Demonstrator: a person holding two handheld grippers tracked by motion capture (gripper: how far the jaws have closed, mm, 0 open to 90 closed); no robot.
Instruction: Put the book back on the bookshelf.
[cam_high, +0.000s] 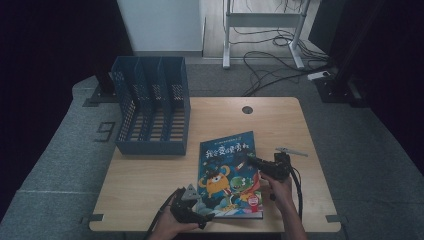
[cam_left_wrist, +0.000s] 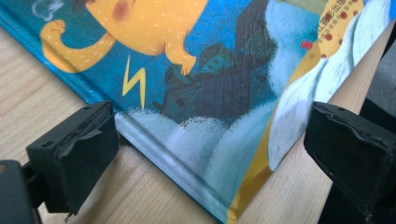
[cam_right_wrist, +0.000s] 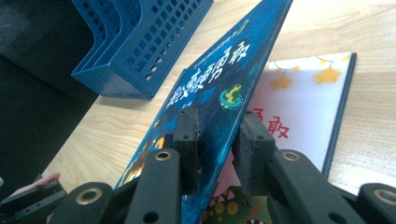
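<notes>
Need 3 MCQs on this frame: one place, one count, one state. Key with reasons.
1. Where does the blue file rack stand?
A. far left of the table
B. near right corner
C. on the floor

2. How many picture books lie on the wooden table?
A. one
B. two
C. three

3. What is the right gripper doing?
A. hanging open above the rack
B. clamping the lifted front cover
C. resting on bare wood

Key: 1 A, rack sits at the far-left edge; 2 A, a single book shows; 3 B, both pads pinch the raised cover.

Recording lab: dark curtains (cam_high: 45, 50), floor cables (cam_high: 270, 70), lone table (cam_high: 150, 180).
</notes>
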